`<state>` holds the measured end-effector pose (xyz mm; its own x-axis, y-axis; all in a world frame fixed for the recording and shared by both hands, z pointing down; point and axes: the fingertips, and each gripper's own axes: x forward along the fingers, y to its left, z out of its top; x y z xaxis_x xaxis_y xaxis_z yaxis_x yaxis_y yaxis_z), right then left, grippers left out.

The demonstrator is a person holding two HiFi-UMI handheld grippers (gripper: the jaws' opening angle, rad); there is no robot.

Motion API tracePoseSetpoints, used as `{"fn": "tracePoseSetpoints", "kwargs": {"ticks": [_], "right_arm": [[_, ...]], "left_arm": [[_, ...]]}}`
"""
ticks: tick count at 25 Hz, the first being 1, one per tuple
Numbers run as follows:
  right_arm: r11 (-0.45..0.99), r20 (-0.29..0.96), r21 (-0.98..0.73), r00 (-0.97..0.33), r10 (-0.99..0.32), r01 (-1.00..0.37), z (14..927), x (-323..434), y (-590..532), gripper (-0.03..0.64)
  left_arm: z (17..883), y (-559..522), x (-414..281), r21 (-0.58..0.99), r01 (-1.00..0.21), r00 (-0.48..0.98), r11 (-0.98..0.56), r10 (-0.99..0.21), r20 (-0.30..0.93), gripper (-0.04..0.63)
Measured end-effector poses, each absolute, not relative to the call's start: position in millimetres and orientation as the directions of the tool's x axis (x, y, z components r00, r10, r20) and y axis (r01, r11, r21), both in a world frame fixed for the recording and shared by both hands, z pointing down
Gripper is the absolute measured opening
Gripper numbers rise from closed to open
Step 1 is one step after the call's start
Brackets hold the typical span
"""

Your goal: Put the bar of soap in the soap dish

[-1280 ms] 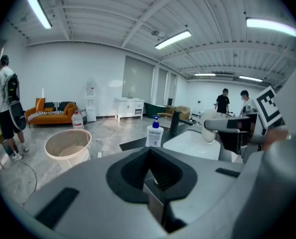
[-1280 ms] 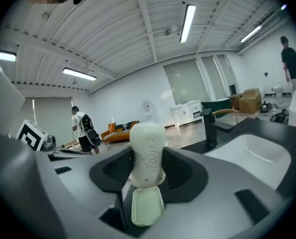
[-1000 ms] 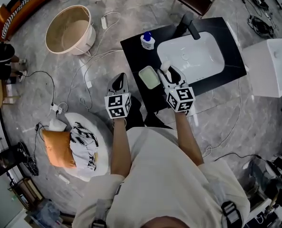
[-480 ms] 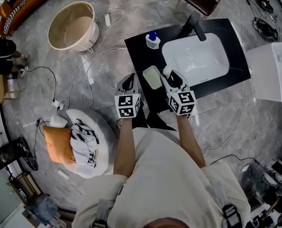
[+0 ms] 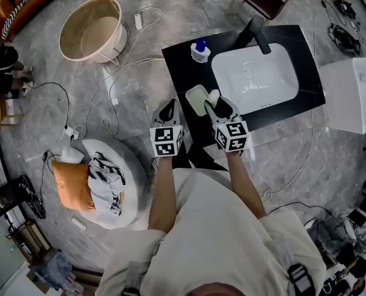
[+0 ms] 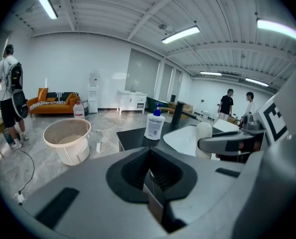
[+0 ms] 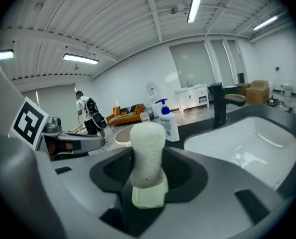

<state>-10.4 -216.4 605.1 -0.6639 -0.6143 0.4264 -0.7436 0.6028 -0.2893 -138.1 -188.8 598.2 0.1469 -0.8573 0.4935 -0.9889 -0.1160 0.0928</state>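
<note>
A whitish bar of soap (image 5: 214, 96) (image 7: 147, 151) stands upright between the jaws of my right gripper (image 5: 213, 103) (image 7: 148, 185), which is shut on it. In the head view the soap hangs at the right edge of the pale green soap dish (image 5: 196, 99), which lies on the black counter (image 5: 178, 66) left of the white sink basin (image 5: 252, 78). My left gripper (image 5: 167, 112) (image 6: 150, 173) is shut with nothing in it, off the counter's left front edge. From the left gripper view the soap (image 6: 204, 136) shows at the right.
A white pump bottle (image 5: 199, 51) (image 7: 169, 123) stands at the counter's back left, and a black faucet (image 5: 257, 32) (image 7: 222, 103) behind the basin. On the floor are a round beige basket (image 5: 92, 29), cables (image 5: 112, 97), and a cushion pile (image 5: 93, 187). People stand far off.
My right gripper has carried the soap left, closer to the soap dish. My left gripper has shifted right, nearer the counter's edge.
</note>
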Motion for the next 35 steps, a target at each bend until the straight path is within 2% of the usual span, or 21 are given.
{"fn": "tracePoseSetpoints", "kwargs": {"ticks": [18, 29, 35], "right_arm": [[0.568, 0.519, -0.272, -0.615, -0.594, -0.777, 636, -16, -208, 0.181], [0.602, 0.680, -0.154, -0.526, -0.511, -0.784, 677, -33, -195, 0.184], [0.575, 0.725, -0.131, -0.474, -0.500, -0.807, 689, -47, -204, 0.181]], "left_arm": [[619, -183, -142, 0.118, -0.983, 0.181, -0.139, -0.819, 0.545, 0.006], [631, -184, -155, 0.131, -0.982, 0.186, -0.135, -0.793, 0.580, 0.006], [634, -185, -165, 0.140, -0.982, 0.183, -0.123, -0.784, 0.593, 0.006]]}}
